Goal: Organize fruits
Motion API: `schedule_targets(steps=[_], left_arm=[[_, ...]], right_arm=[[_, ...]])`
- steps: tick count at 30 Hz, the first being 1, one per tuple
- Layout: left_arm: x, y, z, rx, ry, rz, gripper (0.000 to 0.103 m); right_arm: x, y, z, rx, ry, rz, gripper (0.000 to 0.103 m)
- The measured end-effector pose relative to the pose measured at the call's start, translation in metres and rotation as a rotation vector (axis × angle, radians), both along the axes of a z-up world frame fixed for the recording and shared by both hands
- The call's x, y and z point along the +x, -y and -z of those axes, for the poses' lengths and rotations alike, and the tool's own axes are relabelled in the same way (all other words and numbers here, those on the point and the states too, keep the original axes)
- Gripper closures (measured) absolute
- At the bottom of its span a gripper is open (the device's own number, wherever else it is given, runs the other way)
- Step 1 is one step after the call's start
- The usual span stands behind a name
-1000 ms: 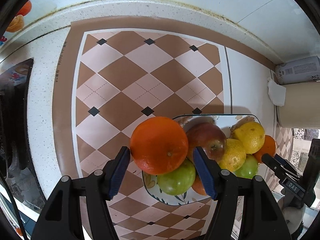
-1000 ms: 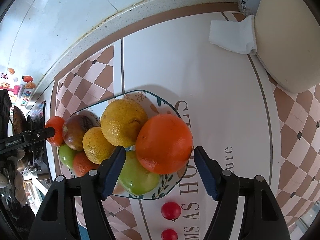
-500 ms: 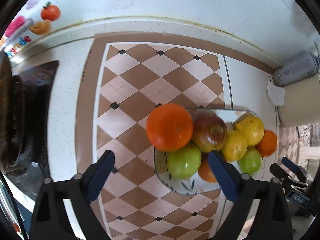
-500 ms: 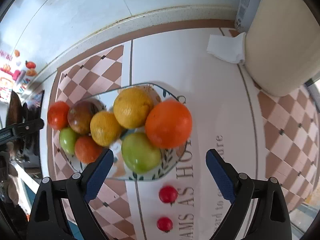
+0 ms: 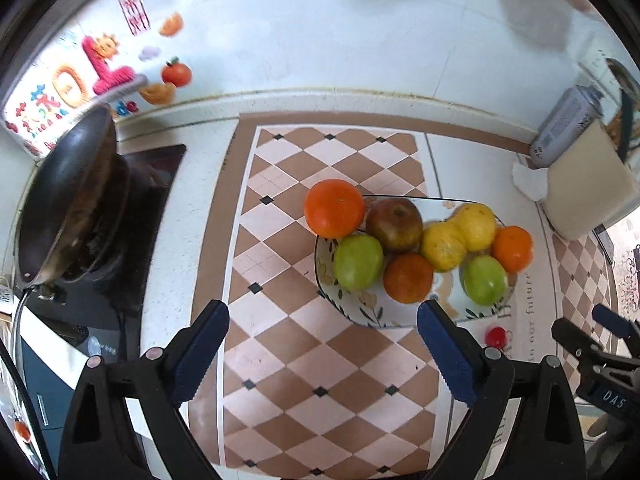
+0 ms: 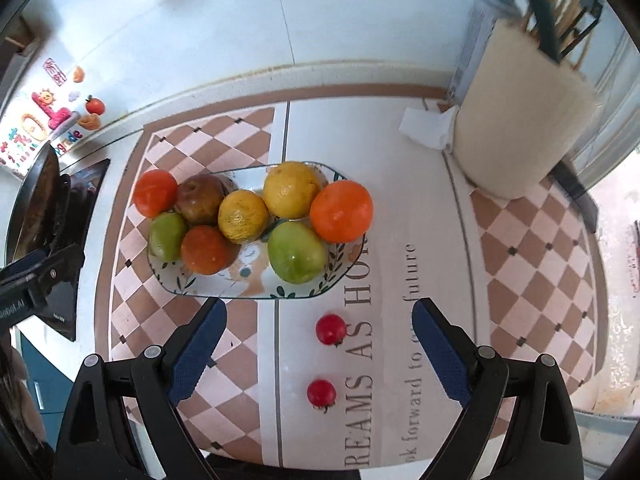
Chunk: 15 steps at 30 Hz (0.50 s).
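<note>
Centre frame, both wrist views: patterned plate [image 6: 340, 276] heaped with oranges, lemons, apples; left gripper [image 5: 322, 350] and right gripper [image 6: 318, 348] jaws apart, empty, just opened; end orange [image 6: 341, 211] likely firm, smooth, prone to rolling — grip across its widest part.

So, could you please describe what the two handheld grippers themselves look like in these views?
Both look alike. The left gripper and right gripper each have two black plastic arms with triangular cut-outs and round silver pivot pins, ending in dark blue fingers with ribbed inner faces. White lettering shows on each gripper's black body in the other's view. No cables or sleeves show.
</note>
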<state>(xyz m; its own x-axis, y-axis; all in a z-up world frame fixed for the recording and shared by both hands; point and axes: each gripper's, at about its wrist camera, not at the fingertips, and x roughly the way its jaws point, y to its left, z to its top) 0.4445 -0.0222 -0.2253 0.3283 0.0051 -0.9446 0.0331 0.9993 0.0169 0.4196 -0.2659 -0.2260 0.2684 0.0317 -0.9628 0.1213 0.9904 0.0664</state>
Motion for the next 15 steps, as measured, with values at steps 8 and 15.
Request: schedule_targets(steps=[8,15], left_arm=[[-0.046,0.014,-0.044,-0.009,0.088,0.02,0.007],[-0.074,0.021,-0.077,-0.022,0.132,0.04,0.007]], right_arm=[[-0.038,-0.004,-0.056,-0.009,0.102,-0.015,0.007],[-0.068,-0.007,-0.102,-0.015,0.19,-0.022,0.007]])
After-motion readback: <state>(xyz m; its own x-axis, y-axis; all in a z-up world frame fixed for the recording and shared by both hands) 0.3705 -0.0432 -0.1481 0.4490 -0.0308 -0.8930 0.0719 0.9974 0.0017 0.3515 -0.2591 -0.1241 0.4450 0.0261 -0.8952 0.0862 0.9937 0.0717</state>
